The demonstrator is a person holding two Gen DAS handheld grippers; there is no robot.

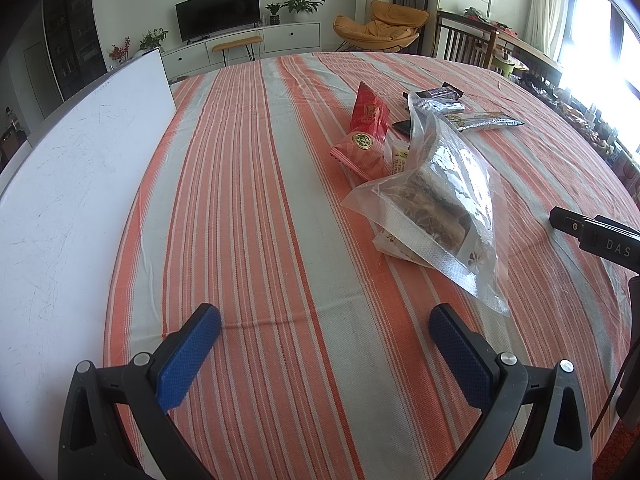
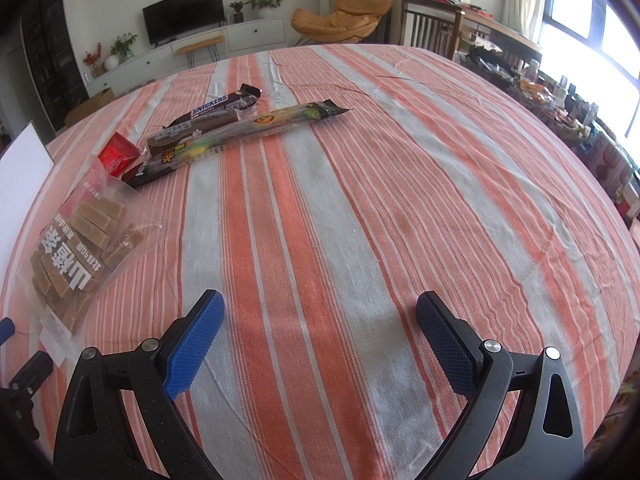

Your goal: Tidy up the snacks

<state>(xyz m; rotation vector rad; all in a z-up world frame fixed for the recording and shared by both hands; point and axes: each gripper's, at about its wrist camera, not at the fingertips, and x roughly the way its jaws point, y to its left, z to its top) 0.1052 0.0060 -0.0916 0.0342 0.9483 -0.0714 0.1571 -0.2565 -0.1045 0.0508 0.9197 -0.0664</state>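
Note:
Snacks lie on a striped tablecloth (image 1: pixel 256 208). A clear bag of brown bars (image 1: pixel 436 204) (image 2: pixel 76 244) lies nearest. Behind it are a red packet (image 1: pixel 366 128) (image 2: pixel 118 154), a Snickers bar (image 2: pixel 218 106) (image 1: pixel 438 93) and a long yellow-green stick pack (image 2: pixel 256 128) (image 1: pixel 486 121). My left gripper (image 1: pixel 325 322) is open over bare cloth, left of and nearer than the clear bag. My right gripper (image 2: pixel 320 310) is open too, with nothing between its fingers, right of the snacks. Part of the right gripper shows at the left wrist view's right edge.
A white board (image 1: pixel 76 184) (image 2: pixel 22 168) lies along the table's left side. Wooden chairs (image 2: pixel 436 34) stand at the far right edge. A cluttered sideboard (image 2: pixel 560 104) runs under the window. A TV stand and an orange lounge chair (image 1: pixel 378 26) sit beyond.

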